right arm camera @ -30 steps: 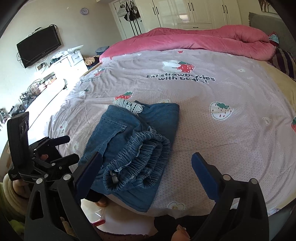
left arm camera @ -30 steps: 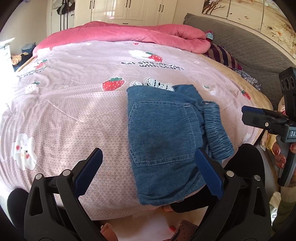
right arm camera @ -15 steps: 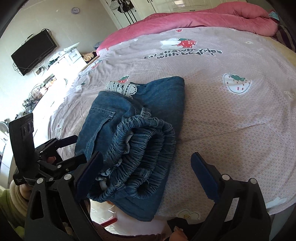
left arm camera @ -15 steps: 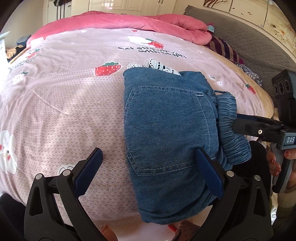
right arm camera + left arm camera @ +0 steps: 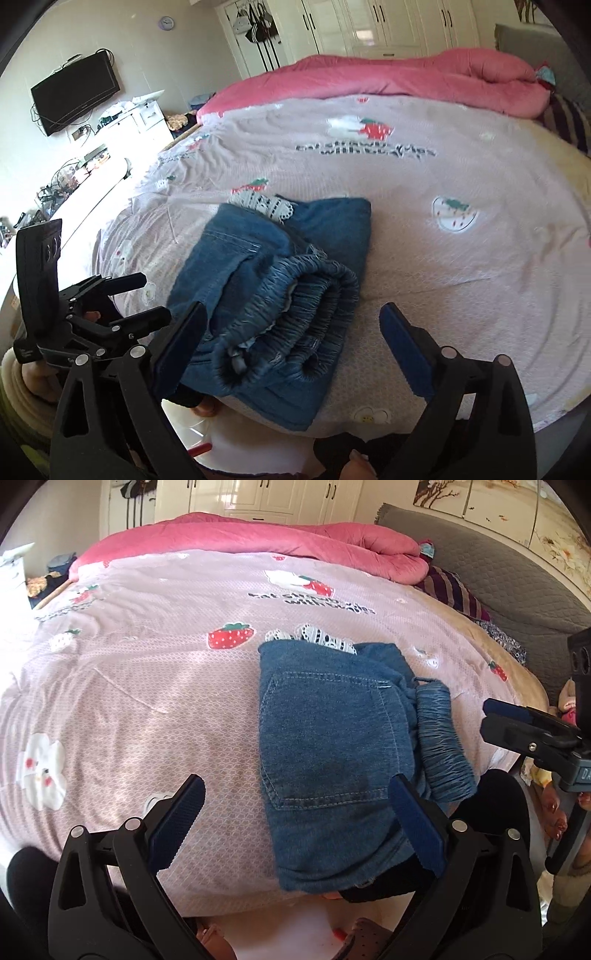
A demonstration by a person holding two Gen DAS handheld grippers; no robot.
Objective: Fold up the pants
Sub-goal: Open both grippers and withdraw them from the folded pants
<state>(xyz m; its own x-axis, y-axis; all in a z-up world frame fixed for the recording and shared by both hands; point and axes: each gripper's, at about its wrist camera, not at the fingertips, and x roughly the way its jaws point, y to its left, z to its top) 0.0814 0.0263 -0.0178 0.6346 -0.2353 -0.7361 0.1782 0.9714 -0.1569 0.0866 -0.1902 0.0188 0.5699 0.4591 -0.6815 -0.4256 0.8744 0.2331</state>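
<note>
Open bedsheet (image 5: 147,701) left of pants (image 5: 332,746)

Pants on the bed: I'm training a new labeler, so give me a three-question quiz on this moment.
1. True or false: the left gripper grips the pants.
2. Which faces up on the pants? A) back pocket B) zipper C) belt
3. Fill in: the waistband lies nearest the ____ gripper.

Key: 1 false, both grippers are open and hold nothing. 2 A, the pocket. 3 right.
</note>
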